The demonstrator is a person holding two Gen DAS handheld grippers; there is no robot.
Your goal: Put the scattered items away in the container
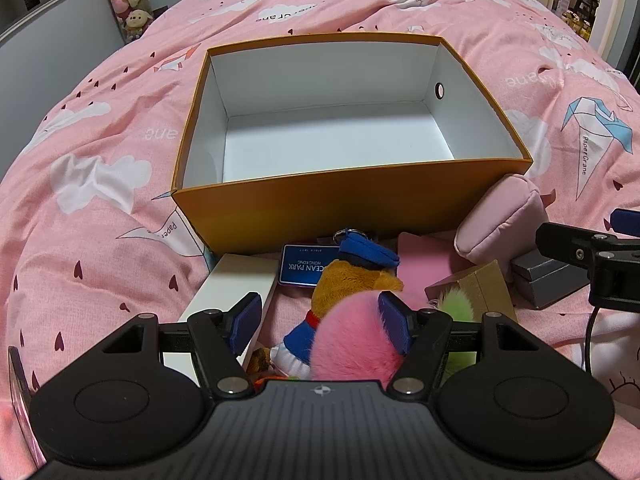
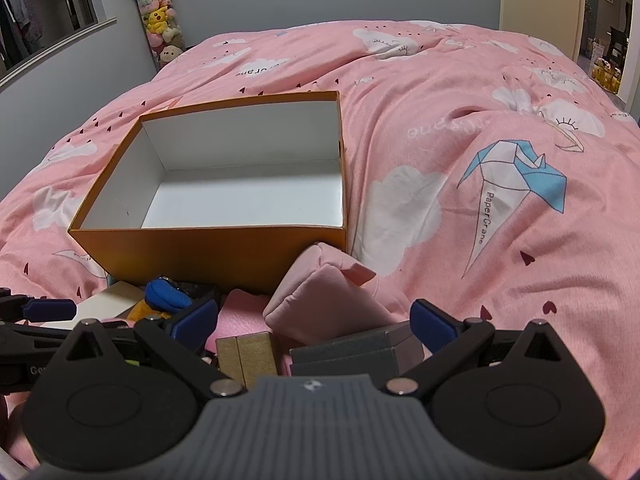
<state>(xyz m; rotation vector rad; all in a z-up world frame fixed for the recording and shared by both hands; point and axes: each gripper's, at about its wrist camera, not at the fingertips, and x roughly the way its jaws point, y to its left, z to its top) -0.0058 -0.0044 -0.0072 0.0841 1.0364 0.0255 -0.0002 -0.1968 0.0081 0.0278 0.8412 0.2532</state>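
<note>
An orange box [image 1: 320,208] with a bare white inside stands open on the pink duvet. Scattered items lie in front of it: a plush doll in a blue cap [image 1: 348,280], a pink fluffy toy [image 1: 352,340], a blue tag [image 1: 304,270], a white flat box [image 1: 236,276], a gold box [image 1: 476,288], a grey box [image 1: 548,280] and a pink pouch [image 1: 504,220]. My left gripper [image 1: 320,322] is open around the pink fluffy toy, and its left pad stands clear of the toy. My right gripper [image 2: 316,320] is wide open above the grey box [image 2: 348,354] and gold box [image 2: 248,354], just short of the pink pouch [image 2: 320,292].
The pink duvet [image 2: 480,140] covers the whole bed and is rumpled. A tall clear tube of plush toys [image 2: 158,20] stands at the back left by the grey wall. A doorway [image 2: 600,32] opens at the far right. A black cable [image 1: 592,340] hangs from the right gripper.
</note>
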